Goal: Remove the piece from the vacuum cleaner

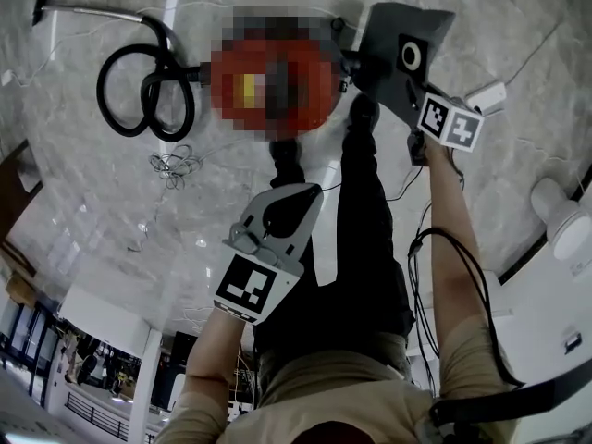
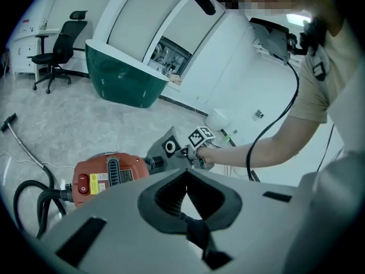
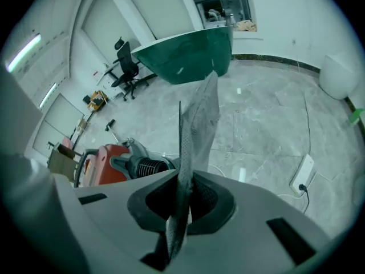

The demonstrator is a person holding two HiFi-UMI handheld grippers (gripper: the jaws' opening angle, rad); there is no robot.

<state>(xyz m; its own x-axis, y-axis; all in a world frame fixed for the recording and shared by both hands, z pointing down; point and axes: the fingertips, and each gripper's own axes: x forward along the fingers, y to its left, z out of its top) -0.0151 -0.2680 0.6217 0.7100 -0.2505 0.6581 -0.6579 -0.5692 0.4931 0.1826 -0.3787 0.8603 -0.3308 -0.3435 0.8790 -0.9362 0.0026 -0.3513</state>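
The red vacuum cleaner [image 1: 277,81] lies on the marble floor, and also shows as the vacuum cleaner [image 2: 108,176] in the left gripper view and the vacuum cleaner [image 3: 105,164] in the right gripper view. Its black hose [image 1: 139,91] coils to the left. My right gripper [image 1: 384,67] is shut on a flat grey piece [image 1: 407,30] held just right of the vacuum's ribbed end. The piece [image 3: 197,119] stands edge-on between the jaws of the right gripper [image 3: 183,178], thin and mesh-textured. My left gripper [image 1: 294,195] hovers nearer to me, shut and empty, and its closed tips [image 2: 185,173] point toward the vacuum.
A wand with a nozzle [image 1: 92,9] and a tangle of cable [image 1: 176,165] lie on the floor at left. A white power strip [image 1: 486,95] and a round white object [image 1: 555,211] lie at right. A green counter [image 3: 188,53] and an office chair [image 2: 57,44] stand farther off.
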